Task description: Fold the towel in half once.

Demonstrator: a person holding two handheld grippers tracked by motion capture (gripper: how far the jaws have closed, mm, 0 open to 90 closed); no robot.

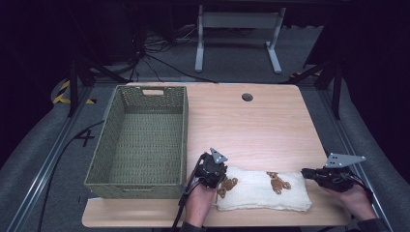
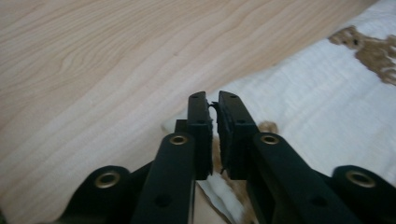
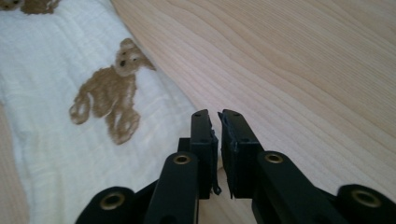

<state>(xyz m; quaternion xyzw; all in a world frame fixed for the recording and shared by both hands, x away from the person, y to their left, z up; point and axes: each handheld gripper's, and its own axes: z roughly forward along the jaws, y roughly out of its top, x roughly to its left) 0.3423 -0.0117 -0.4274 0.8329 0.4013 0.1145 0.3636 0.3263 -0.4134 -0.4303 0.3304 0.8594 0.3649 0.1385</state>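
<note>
**At the bottom edge of the table: a gripper at each end of the folded cloth**

Low in the high view, right of centre, lies the folded white cloth [image 1: 263, 190] with its brown teddy bears, its long axis running left to right across the frame, along the near edge of the table [image 1: 251, 121]. And here is what matters: the left gripper [image 1: 212, 170] sits right at the cloth's left end, over the bear printed there, while the right gripper [image 1: 314, 174] stands just off the right end, aimed back toward it. One tool per short end, then, facing each other along the cloth's length!

Jaws now. In the left gripper view the black jaws are all but shut, a thin slit between them, cloth beneath the tips but nothing visibly pinched. Same in the right gripper view: nearly closed, empty, bare wood under the tips, the cloth's edge to the left.

The green basket [image 1: 140, 140] waits at centre left, just beyond the left gripper. My guess: the cloth travels leftward, so the left hand has the shorter trip.
</note>
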